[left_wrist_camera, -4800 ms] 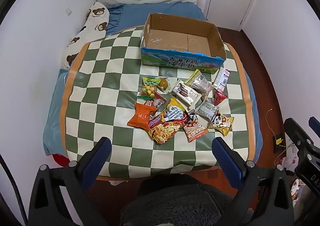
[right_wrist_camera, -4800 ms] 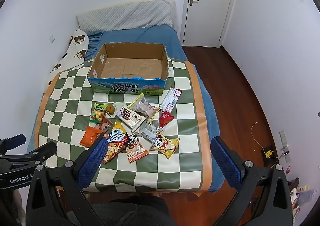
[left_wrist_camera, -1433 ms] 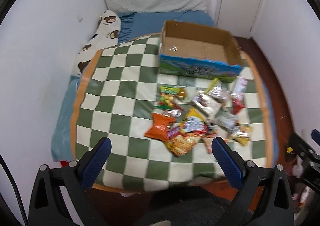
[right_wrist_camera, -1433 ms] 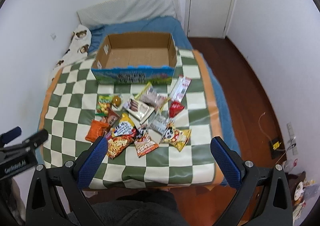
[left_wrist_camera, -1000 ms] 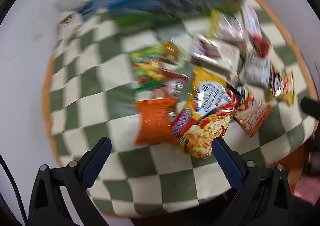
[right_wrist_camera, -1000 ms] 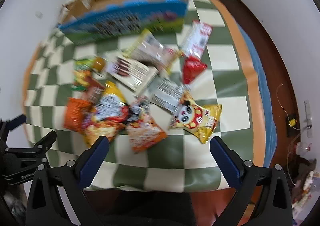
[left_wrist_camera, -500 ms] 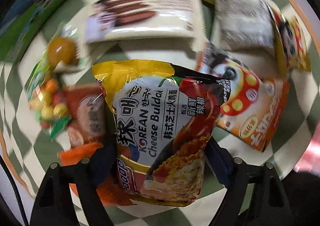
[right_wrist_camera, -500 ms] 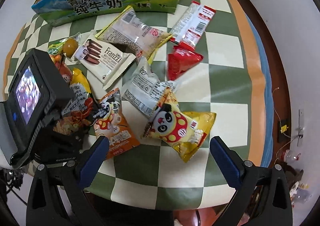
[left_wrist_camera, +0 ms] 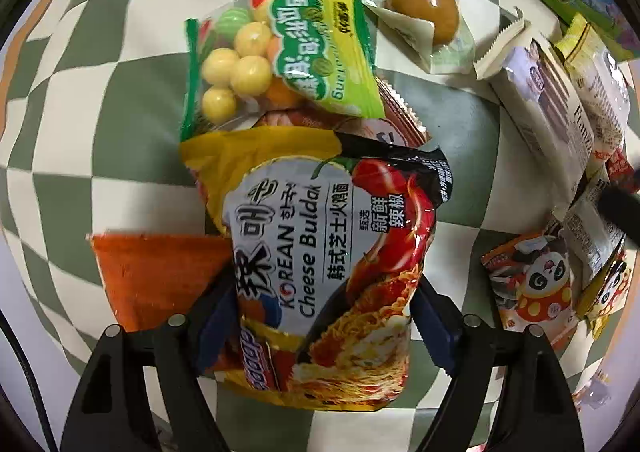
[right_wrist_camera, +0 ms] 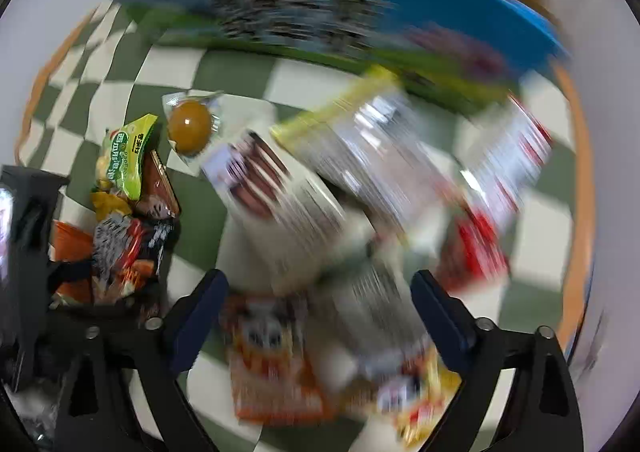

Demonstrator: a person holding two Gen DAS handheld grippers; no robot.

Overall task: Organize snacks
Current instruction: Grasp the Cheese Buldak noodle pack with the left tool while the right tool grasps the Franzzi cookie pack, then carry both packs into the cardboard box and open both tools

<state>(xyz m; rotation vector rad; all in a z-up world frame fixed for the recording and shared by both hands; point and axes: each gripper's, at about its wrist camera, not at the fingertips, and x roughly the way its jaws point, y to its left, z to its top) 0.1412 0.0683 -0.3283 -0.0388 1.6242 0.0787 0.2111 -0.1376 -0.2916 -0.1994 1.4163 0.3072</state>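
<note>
My left gripper [left_wrist_camera: 320,328] is shut on the Korean cheese noodle packet [left_wrist_camera: 320,252], its blue pads pressing both sides of the packet's lower half. An orange packet [left_wrist_camera: 152,276] lies under its left side, and a green candy bag [left_wrist_camera: 288,60] lies beyond it. My right gripper [right_wrist_camera: 316,316] is open and hovers low over the blurred pile: a white wafer packet [right_wrist_camera: 272,188], an orange panda packet [right_wrist_camera: 272,368] and a silver packet [right_wrist_camera: 368,300]. The blue-sided cardboard box [right_wrist_camera: 320,0] stands behind the pile. The left gripper and noodle packet [right_wrist_camera: 124,252] show at the right wrist view's left edge.
The snacks lie on a green-and-white checkered cloth [left_wrist_camera: 100,112]. A wrapped brown egg [left_wrist_camera: 424,8], a white wafer packet [left_wrist_camera: 540,100] and panda packets [left_wrist_camera: 532,288] lie to the right in the left wrist view. A red packet [right_wrist_camera: 480,248] lies right of my right gripper.
My left gripper has closed on the noodle packet. My right gripper has dropped quickly toward the middle of the pile, blurring its view.
</note>
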